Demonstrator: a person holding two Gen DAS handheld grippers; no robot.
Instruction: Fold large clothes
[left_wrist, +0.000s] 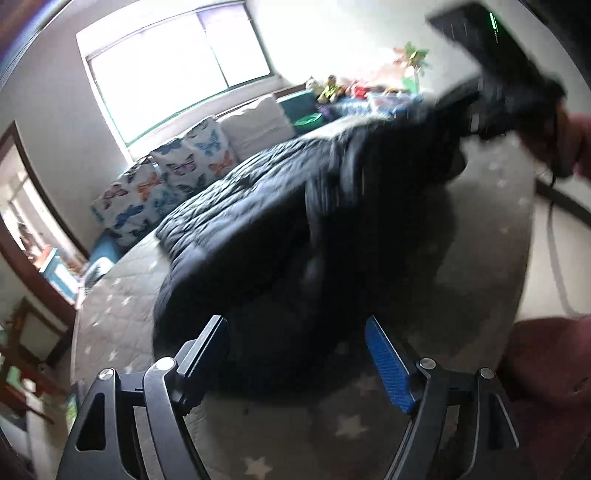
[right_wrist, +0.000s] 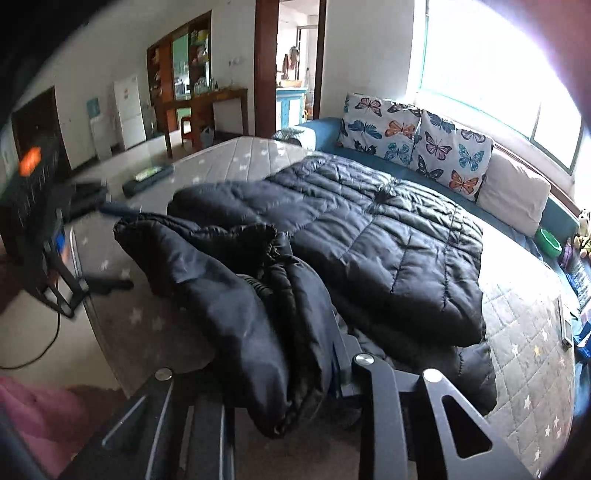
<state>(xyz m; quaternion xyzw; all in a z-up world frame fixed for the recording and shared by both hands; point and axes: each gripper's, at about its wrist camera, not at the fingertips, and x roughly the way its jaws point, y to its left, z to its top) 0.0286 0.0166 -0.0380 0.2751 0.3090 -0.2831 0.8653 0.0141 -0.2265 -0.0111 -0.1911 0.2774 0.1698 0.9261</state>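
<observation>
A big black quilted jacket (left_wrist: 258, 236) lies spread on a grey star-patterned mattress cover (left_wrist: 351, 424). My left gripper (left_wrist: 299, 345) hovers open just above its near edge, and nothing sits between the blue pads (left_wrist: 388, 365). In the right wrist view, a thick fold of the jacket (right_wrist: 369, 229) drapes over my right gripper (right_wrist: 295, 347), which is shut on it and holds it lifted. The cloth hides the left finger. From the left wrist view the right gripper (left_wrist: 458, 122) shows blurred at the upper right, with jacket cloth hanging from it. The left gripper (right_wrist: 122, 247) stands open at the left.
Butterfly cushions (right_wrist: 413, 140) and a white cushion (right_wrist: 513, 192) line the far side under a bright window. Toys and a green bowl (right_wrist: 549, 240) sit at the right end. A flat dark object (right_wrist: 147, 177) lies on the cover's far left. A person (right_wrist: 291, 62) stands beyond the doorway.
</observation>
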